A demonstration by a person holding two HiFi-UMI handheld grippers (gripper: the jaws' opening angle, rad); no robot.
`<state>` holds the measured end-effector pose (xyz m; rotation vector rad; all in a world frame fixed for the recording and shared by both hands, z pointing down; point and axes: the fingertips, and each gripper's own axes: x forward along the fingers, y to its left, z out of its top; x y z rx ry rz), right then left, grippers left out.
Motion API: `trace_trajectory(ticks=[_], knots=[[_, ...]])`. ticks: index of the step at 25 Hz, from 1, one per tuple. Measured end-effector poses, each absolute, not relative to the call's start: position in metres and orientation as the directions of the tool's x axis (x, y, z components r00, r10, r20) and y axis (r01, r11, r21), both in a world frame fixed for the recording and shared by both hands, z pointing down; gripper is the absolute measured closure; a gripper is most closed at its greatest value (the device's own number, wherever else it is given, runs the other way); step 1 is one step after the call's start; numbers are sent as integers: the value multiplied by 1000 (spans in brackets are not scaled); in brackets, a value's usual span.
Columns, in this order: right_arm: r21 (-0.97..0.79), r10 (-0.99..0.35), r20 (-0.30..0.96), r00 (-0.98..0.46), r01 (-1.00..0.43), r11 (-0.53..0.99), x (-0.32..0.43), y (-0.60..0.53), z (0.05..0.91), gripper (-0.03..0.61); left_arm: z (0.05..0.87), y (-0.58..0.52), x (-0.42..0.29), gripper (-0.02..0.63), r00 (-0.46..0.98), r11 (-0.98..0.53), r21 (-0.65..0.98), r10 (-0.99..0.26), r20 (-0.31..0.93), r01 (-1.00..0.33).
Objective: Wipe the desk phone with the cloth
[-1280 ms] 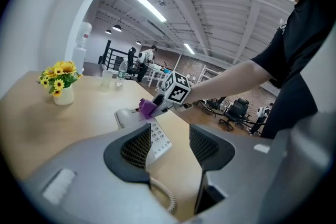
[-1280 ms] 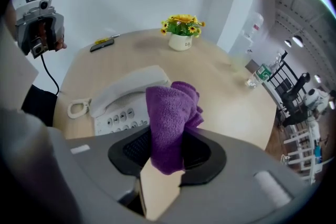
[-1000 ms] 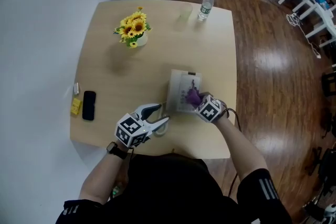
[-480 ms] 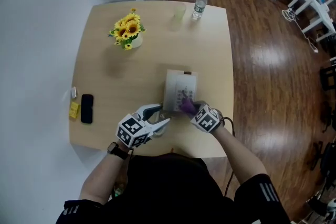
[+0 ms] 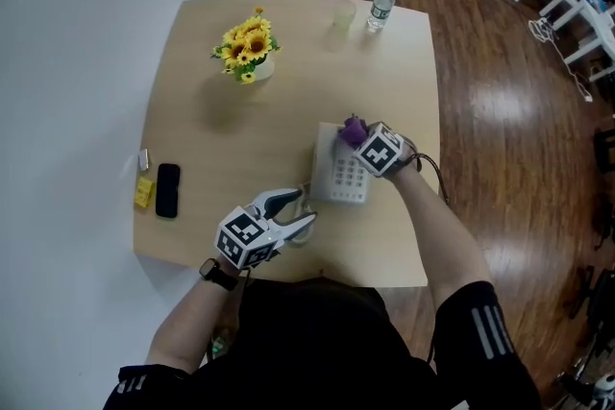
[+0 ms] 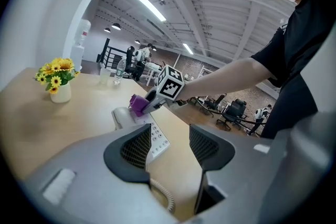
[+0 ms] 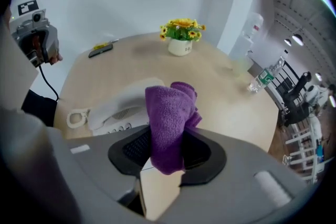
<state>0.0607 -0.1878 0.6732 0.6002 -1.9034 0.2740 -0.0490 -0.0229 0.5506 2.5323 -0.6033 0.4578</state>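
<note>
The desk phone (image 5: 338,178) lies just right of centre on the table (image 5: 202,110), its long axis running top to bottom in the head view. The purple cloth (image 5: 354,129) rests at its upper end, pinched in the right gripper (image 5: 360,137). The left gripper (image 5: 300,209), its jaws spread and empty, hovers at the phone's lower-left corner. The wipe probably runs down the frame.

The desk phone (image 5: 340,178) lies on the table (image 5: 192,115) toward its near right corner, the cloth (image 5: 353,128) at the phone's far end. A flower pot (image 5: 252,53) stands toward the far left corner, a cup (image 5: 343,16) and water bottle (image 5: 381,6) by the far edge, a mobile phone (image 5: 167,190) by the left edge
</note>
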Motion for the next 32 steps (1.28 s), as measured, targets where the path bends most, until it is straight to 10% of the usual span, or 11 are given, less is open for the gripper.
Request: trace_trajectory(ticks=[19,32], knots=[[-64,-163,900,-404,-493,867,44,-4,723,430,554,-18,-36,391,859,-796,390,-297,416,-464],[68,-311,871,-381,-533,843,31,-169,652,428,549,-17,-54,391,849,-787,382,-319,421,-485]])
